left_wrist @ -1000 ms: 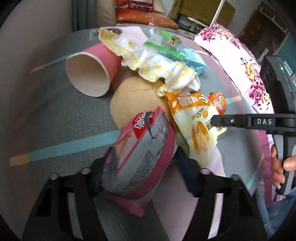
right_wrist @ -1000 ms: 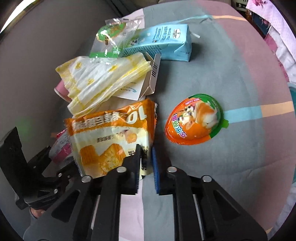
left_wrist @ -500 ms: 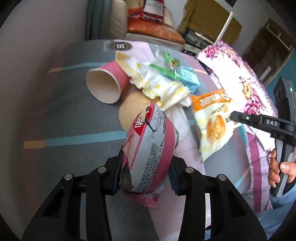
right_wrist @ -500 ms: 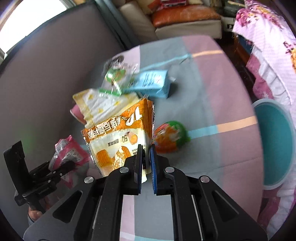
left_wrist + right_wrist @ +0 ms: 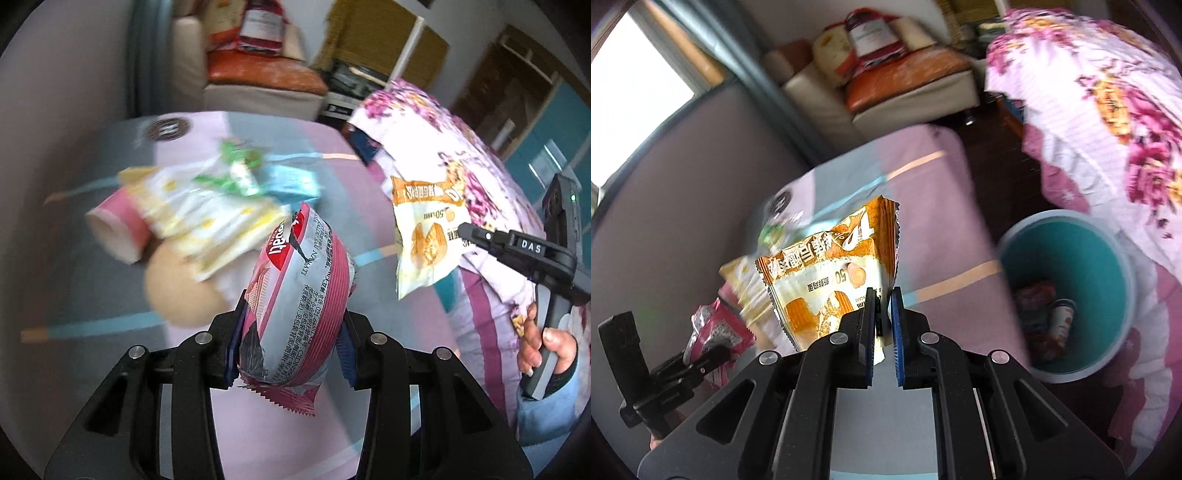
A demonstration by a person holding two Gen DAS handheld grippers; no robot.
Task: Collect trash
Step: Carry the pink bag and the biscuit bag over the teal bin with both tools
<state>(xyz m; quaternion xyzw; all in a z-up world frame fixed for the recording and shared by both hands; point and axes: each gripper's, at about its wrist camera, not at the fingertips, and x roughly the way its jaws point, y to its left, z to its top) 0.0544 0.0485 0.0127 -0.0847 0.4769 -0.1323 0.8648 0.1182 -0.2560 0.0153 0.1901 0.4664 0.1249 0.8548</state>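
Right wrist: teal bin (image 5: pixel 1067 295) beside table (image 5: pixel 934 236).

"DAS" on right gripper (image 5: pixel 532 246); "50" on orange snack bag (image 5: pixel 833 280); rest illegible.

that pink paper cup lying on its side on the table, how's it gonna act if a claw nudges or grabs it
The pink paper cup lies on its side, open mouth showing, so a nudge would probably roll it in a curve. It looks like thin paper and empty: likely very light, and it may crush under a firm squeeze. The yellow-and-white wrapper overlaps it and might drag along.
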